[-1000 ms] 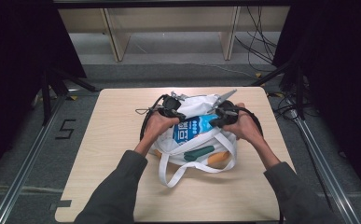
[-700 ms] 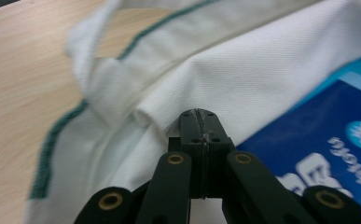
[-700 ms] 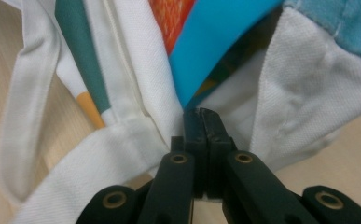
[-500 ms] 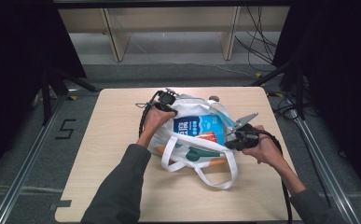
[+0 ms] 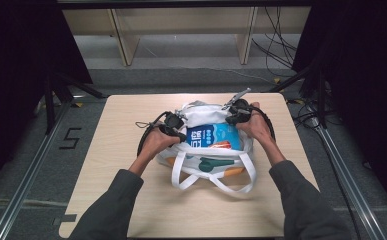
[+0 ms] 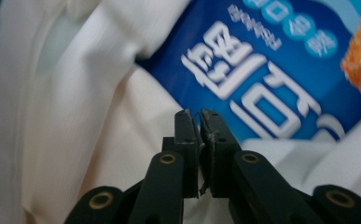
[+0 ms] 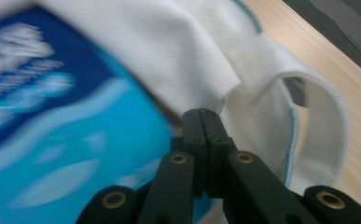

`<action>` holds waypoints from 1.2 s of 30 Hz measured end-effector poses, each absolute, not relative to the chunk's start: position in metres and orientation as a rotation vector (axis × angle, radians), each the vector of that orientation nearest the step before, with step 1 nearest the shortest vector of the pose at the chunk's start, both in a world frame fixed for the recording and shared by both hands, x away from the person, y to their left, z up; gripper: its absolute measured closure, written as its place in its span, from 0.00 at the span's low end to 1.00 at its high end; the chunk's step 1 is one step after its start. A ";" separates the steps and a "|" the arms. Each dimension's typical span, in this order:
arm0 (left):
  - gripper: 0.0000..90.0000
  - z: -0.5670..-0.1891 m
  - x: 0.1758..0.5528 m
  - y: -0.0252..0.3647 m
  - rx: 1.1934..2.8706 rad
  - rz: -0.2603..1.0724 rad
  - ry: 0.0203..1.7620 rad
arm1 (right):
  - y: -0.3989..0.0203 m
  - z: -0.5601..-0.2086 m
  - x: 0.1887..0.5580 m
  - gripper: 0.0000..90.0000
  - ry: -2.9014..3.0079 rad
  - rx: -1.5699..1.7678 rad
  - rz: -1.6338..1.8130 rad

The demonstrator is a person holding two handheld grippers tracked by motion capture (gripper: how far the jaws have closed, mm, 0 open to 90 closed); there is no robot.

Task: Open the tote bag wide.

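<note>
Near the middle of the bench [image 5: 131,200], slightly toward its far edge, sits a white tote bag [image 5: 201,114] lying on its side, mouth and both white strap handles [image 5: 213,180] facing the near edge.

Contents visible through the mouth: blue packet with white lettering [image 5: 213,137], an orange-patterned wrapper just right of it, a dark green item [image 5: 216,163] below, something orange under that at the near rim.

Left gripper [image 5: 173,131]: at the bag's left side, by the blue packet's left edge. Left gripper view: fingers [image 6: 187,135] clenched, a thin slit between the pads; tips sit against white fabric with the blue packet [image 6: 262,79] just beyond. Can't confirm any fabric pinched between them.

Right gripper [image 5: 232,118]: at the bag's far-right top corner. Right gripper view: fingers [image 7: 194,126] fully clenched, pads flush. White bag fabric [image 7: 169,51] folds over right at the tips; whether cloth is caught between the pads I cannot tell. Blue packet [image 7: 52,140] to the left, blurred; bench edge top right.

Both hands are at the bag's upper sides, cables looping outward on the bench.
</note>
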State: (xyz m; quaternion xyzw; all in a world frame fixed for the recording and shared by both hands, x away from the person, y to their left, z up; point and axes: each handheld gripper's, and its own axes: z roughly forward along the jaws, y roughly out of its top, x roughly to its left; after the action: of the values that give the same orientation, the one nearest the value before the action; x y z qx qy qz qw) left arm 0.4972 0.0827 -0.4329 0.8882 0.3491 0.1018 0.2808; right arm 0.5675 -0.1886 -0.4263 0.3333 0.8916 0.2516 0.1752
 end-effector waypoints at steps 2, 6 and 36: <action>0.99 -0.437 0.491 0.092 2.394 0.270 0.936 | -0.203 -0.449 0.591 1.00 2.543 1.099 0.649; 0.99 -0.436 0.482 0.100 2.382 0.283 0.933 | -0.218 -0.469 0.601 1.00 2.523 1.229 0.614; 0.95 -0.417 0.546 0.086 2.267 0.352 1.096 | -0.193 -0.418 0.453 1.00 2.809 0.685 0.980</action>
State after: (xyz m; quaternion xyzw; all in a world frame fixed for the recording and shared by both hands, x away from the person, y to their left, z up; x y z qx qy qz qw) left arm 0.5460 0.0859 -0.4169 0.8520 0.4117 0.1324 0.2951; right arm 0.4527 -0.1926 -0.4182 0.2240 0.9193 0.3206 0.0442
